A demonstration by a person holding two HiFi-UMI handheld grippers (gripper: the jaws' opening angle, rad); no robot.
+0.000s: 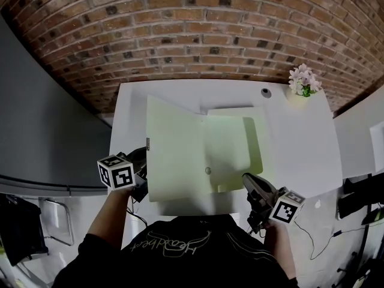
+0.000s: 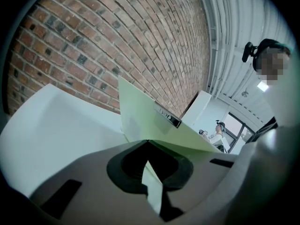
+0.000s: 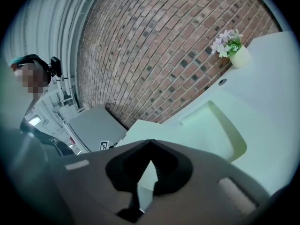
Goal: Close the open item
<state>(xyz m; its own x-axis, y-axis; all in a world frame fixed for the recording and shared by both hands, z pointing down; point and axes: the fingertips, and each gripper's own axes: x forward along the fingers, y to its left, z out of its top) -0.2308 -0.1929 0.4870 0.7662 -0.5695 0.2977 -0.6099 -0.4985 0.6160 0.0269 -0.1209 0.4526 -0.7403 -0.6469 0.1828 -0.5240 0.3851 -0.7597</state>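
1. A pale green plastic folder (image 1: pixel 198 155) (image 2: pixel 140 111) (image 3: pixel 215 135) is seen lying open on the middle of the white counter (image 1: pixel 300 143), its spine running away from the person.
2. Its left cover is raised off the counter and tilted, as shown in the left gripper view, while its right half is laid flat with a pocket flap across it.
3. A small metal label holder (image 2: pixel 168 116) is fixed near the outer edge of the raised cover, and a small round snap (image 1: pixel 208 170) is seen near the fold.
4. The left tongs (image 1: pixel 144 161) (image 2: pixel 149 172) are clamped on the outer edge of the raised cover; the green sheet is seen passing between the two jaws.
5. The right tongs (image 1: pixel 247 180) (image 3: pixel 147 172) are held at the near right corner of the folder, with the jaws only a narrow gap apart and a pale surface showing through the gap; nothing is seen gripped there.
6. A small pot of pale pink flowers (image 1: pixel 303 81) (image 3: pixel 229 46) is placed at the far right corner of the counter, well apart from the folder, with a small round grey fitting (image 1: pixel 265 92) set in the counter beside it.
7. The counter is backed by a red brick wall (image 1: pixel 192 29).
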